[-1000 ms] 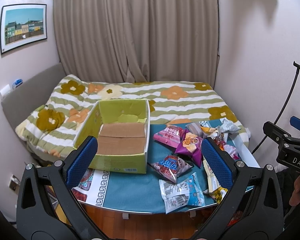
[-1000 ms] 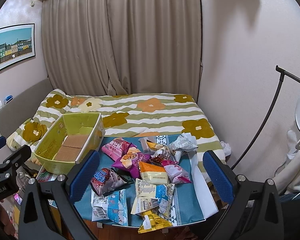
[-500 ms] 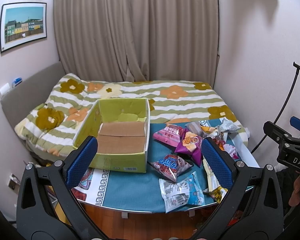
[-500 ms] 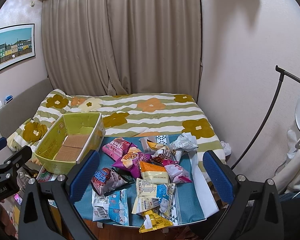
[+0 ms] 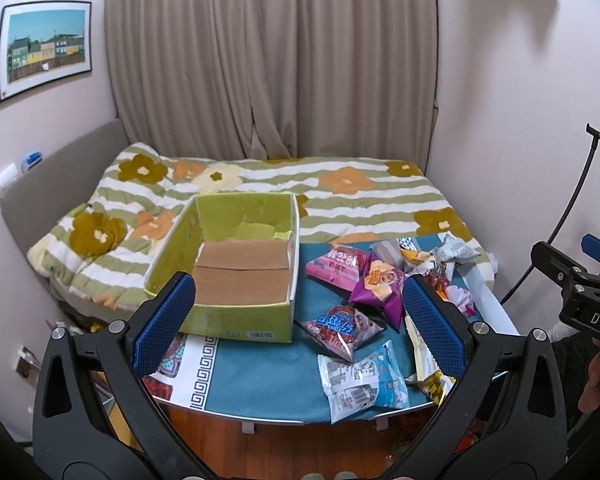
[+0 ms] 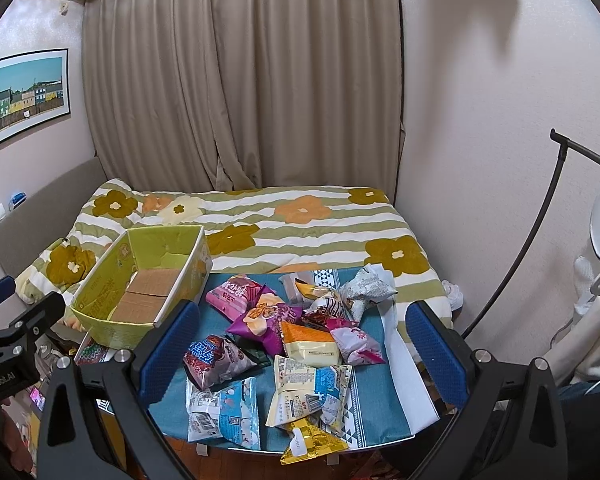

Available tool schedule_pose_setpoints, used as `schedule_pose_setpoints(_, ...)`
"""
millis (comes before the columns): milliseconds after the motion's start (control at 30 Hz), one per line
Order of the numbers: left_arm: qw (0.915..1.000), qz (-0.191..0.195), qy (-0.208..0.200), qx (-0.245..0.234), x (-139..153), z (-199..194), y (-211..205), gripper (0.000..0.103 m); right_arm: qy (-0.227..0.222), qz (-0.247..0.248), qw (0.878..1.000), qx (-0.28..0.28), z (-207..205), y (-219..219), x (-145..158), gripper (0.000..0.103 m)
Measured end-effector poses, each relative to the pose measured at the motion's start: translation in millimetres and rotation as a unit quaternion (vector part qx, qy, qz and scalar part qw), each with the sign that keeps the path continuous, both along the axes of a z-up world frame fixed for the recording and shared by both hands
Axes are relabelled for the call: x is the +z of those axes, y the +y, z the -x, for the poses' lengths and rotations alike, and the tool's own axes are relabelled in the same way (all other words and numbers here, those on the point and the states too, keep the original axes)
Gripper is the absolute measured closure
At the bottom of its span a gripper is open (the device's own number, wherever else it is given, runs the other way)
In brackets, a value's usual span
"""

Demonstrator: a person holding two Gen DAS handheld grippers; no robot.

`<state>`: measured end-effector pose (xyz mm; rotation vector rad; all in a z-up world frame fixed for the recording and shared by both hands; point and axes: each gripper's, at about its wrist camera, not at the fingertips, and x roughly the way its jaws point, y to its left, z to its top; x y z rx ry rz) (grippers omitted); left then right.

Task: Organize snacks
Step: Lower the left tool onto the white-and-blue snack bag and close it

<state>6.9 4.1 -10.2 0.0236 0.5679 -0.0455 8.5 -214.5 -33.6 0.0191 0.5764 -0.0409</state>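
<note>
Left wrist view: the left gripper (image 5: 296, 312) hangs above the near edge of the teal-clothed table (image 5: 260, 376), blue-padded fingers (image 5: 162, 320) spread wide, holding nothing. An open yellow-green cardboard box (image 5: 236, 264) with a bare brown floor sits at the table's left; crinkled foil snack packets (image 5: 356, 320) lie scattered just right of it. Right wrist view: the right gripper (image 6: 300, 344) is likewise spread and unladen above the same snack heap (image 6: 284, 340), the box (image 6: 140, 284) to its left, a flower-patterned bed (image 6: 300, 224) behind.
</note>
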Motion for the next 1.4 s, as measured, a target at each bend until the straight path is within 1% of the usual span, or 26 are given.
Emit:
schedule_pose_setpoints(100,0.9997,0.004,0.022,-0.010,-6,-7,-1,0.000,0.009,-0.006,1.000,-0.008,0,0,-3,0.000)
schedule_pose_setpoints(200,0.9980,0.015,0.056,-0.024,-18,-22,1,0.000,0.025,-0.009,0.999,-0.019,0,0,-10,0.000)
schedule_pose_setpoints(300,0.9945,0.030,0.092,-0.039,-42,-35,1,0.000,0.046,-0.016,0.998,-0.029,-1,-5,-22,0.000)
schedule_pose_setpoints(367,0.9916,0.034,0.119,-0.040,-60,-44,-1,0.000,0.061,-0.020,0.997,-0.032,-4,-13,-35,0.000)
schedule_pose_setpoints(433,0.9869,0.046,0.149,-0.040,-81,-52,-5,0.000,0.078,-0.024,0.996,-0.032,-7,-19,-51,0.000)
schedule_pose_setpoints(567,0.9738,0.073,0.211,-0.043,-126,-64,-16,0.000,0.117,-0.045,0.992,-0.021,-17,-36,-84,0.000)
schedule_pose_setpoints(633,0.9691,0.078,0.231,-0.036,-146,-68,-23,0.000,0.132,-0.060,0.989,-0.012,-24,-43,-96,0.000)
schedule_pose_setpoints(700,0.9641,0.086,0.249,-0.031,-163,-72,-29,0.001,0.152,-0.080,0.985,0.004,-34,-51,-115,0.000)
schedule_pose_setpoints(800,0.9570,0.096,0.273,-0.023,-190,-79,-41,0.001,0.177,-0.092,0.980,0.024,-45,-56,-135,0.000)
schedule_pose_setpoints(900,0.9508,0.099,0.293,-0.012,-214,-88,-51,0.001,0.204,-0.110,0.972,0.049,-60,-61,-158,0.000)
schedule_pose_setpoints(1067,0.9475,0.099,0.304,0.008,-237,-96,-56,0.001,0.232,-0.149,0.958,0.074,-79,-70,-186,0.000)
schedule_pose_setpoints(1233,0.9432,0.092,0.319,0.011,-253,-100,-58,0.001,0.260,-0.185,0.943,0.092,-97,-72,-212,0.000)
schedule_pose_setpoints(1400,0.9397,0.104,0.326,0.010,-264,-106,-60,0.001,0.285,-0.202,0.932,0.100,-110,-71,-234,0.000)
